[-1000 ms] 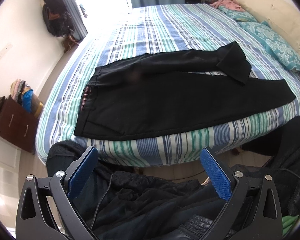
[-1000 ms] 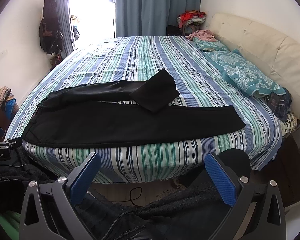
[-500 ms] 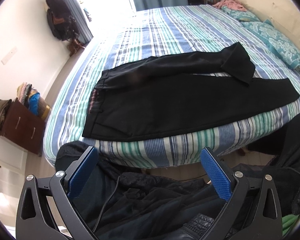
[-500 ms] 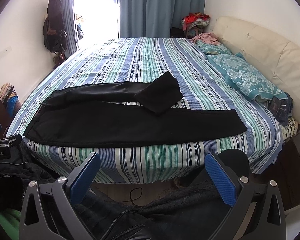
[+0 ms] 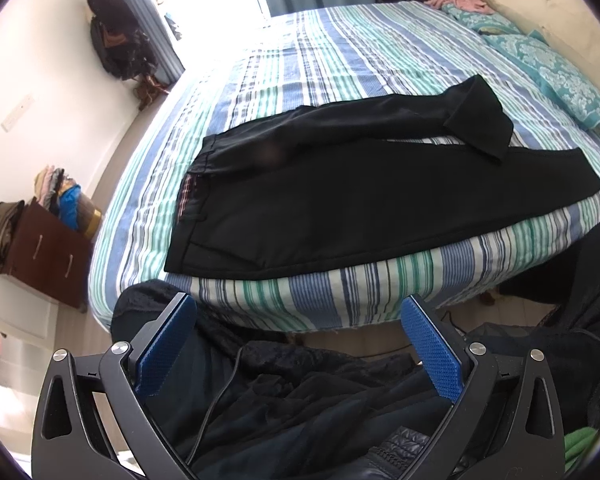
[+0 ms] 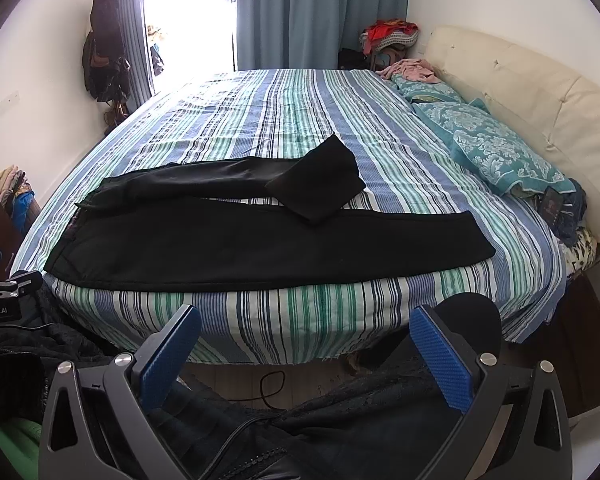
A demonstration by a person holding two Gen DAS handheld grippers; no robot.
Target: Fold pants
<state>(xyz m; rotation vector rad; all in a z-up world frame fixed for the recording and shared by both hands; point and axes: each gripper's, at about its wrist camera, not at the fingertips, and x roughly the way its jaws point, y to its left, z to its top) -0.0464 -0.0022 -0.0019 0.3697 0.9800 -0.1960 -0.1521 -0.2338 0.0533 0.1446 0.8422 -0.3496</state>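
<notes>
Black pants (image 5: 340, 204) lie spread along the near edge of the striped bed (image 5: 332, 60), waistband at the left. The near leg lies straight to the right; the far leg has its end folded back over itself (image 6: 320, 184). The pants also show in the right wrist view (image 6: 260, 244). My left gripper (image 5: 298, 336) is open and empty, held below and in front of the bed edge, apart from the pants. My right gripper (image 6: 306, 340) is open and empty, also in front of the bed edge. The left gripper's body shows at the left of the right wrist view (image 6: 4, 292).
Teal pillows (image 6: 496, 152) and a cream headboard (image 6: 540, 92) lie at the right. A dark wooden cabinet (image 5: 48, 256) with piled clothes stands left of the bed. Dark clothing lies under both grippers (image 5: 300, 396). Coats hang on the left wall (image 6: 104, 68).
Both views have shifted slightly: the left gripper has drifted left and a little back, so the pants sit further right in its view. The pants have not moved. Both grippers stay open.
</notes>
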